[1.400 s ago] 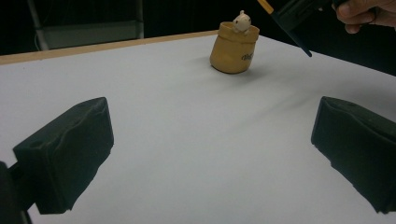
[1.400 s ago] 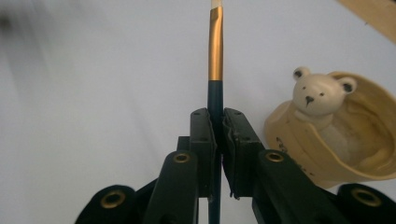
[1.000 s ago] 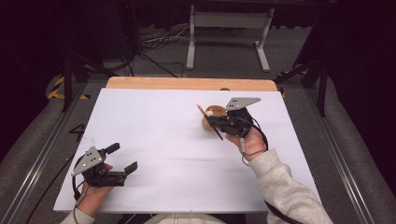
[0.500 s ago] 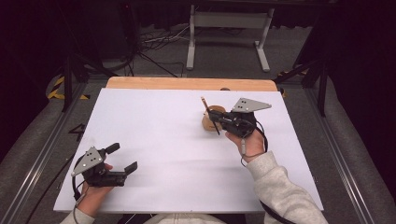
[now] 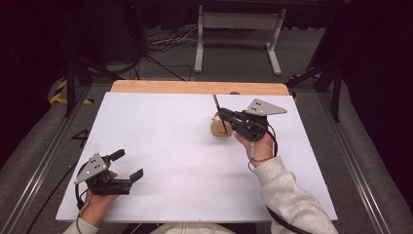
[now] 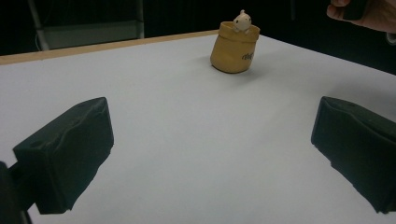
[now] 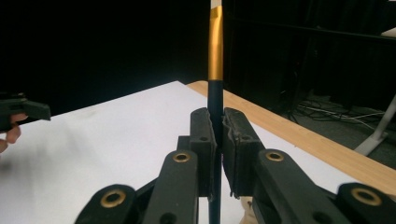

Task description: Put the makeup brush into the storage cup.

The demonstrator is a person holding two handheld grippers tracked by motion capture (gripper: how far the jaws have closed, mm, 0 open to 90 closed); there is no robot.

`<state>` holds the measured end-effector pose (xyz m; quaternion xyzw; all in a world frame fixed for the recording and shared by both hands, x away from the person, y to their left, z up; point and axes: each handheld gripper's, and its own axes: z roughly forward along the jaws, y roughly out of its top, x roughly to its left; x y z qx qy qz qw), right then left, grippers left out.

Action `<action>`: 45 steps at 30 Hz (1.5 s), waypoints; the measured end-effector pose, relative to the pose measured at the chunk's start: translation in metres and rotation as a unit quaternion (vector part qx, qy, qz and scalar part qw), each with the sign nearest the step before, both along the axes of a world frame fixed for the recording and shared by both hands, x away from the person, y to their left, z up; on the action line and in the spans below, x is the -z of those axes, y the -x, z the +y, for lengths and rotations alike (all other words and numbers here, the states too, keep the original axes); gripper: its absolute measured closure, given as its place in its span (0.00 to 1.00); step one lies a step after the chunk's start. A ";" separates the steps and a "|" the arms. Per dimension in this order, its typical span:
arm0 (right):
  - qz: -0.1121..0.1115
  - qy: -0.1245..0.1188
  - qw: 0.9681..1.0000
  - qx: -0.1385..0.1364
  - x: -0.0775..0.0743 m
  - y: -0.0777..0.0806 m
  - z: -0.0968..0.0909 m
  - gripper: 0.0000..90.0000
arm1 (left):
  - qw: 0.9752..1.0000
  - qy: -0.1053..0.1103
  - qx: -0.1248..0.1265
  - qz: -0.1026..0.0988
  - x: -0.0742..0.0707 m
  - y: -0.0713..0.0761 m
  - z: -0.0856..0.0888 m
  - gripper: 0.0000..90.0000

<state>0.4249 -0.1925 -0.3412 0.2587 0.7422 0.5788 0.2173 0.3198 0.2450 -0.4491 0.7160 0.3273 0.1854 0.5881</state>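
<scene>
A black pencil (image 5: 215, 101) with a gold band (image 7: 215, 51) stands nearly upright in my right gripper (image 5: 222, 117), which is shut on its shaft (image 7: 218, 140). Just below and behind the pencil's lower end sits a small tan sack-shaped holder (image 5: 219, 131) at the far right of the white table. In the left gripper view the holder (image 6: 233, 49) shows a little white figure peeking from its rim. My left gripper (image 5: 129, 163) rests at the near left, jaws wide open with nothing between them (image 6: 210, 154).
The white tabletop (image 5: 170, 146) has a wooden strip (image 5: 195, 87) along its far edge. Cables and a white stand base (image 5: 238, 22) lie on the dark floor beyond. The right hand (image 6: 369, 11) appears at the top right of the left gripper view.
The pencil in my right gripper has swung from a slant to nearly upright, its top end moving away from me. The left gripper has not moved.
</scene>
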 end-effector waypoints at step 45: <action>-0.026 -0.036 0.995 0.087 0.011 -0.059 -0.003 0.92 | 1.000 -0.002 0.002 0.000 0.000 -0.001 0.001 0.00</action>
